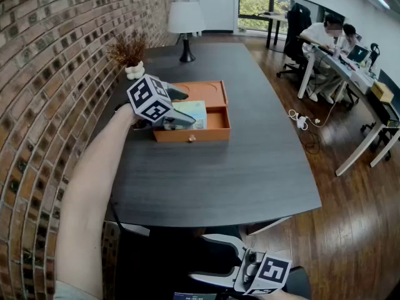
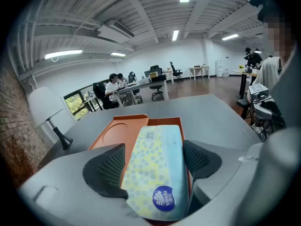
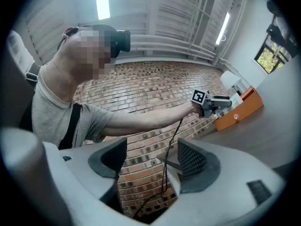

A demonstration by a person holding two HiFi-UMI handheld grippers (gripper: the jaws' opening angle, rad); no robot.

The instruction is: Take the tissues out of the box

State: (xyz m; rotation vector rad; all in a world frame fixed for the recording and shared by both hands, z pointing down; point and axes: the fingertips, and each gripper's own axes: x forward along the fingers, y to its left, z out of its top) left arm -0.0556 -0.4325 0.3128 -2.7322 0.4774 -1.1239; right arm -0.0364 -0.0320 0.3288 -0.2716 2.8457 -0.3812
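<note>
An open orange box (image 1: 215, 132) stands at the back left of the dark table (image 1: 250, 167). My left gripper (image 1: 183, 119) reaches into it and is shut on a yellow and blue tissue pack (image 1: 192, 111). In the left gripper view the tissue pack (image 2: 157, 168) lies lengthwise between both black pads (image 2: 110, 166), its near end tilted up over the orange box (image 2: 117, 128). My right gripper (image 1: 249, 272) hangs low below the table's front edge. Its jaws are open with nothing between them (image 3: 151, 161), and they face the brick wall and my outstretched left arm (image 3: 150, 117).
A white lamp (image 1: 185, 22) and a dried plant in a white vase (image 1: 131, 58) stand at the table's far end. A brick wall (image 1: 44, 92) runs along the left. Desks with seated people (image 1: 328, 39) and a power strip (image 1: 300, 120) are on the right.
</note>
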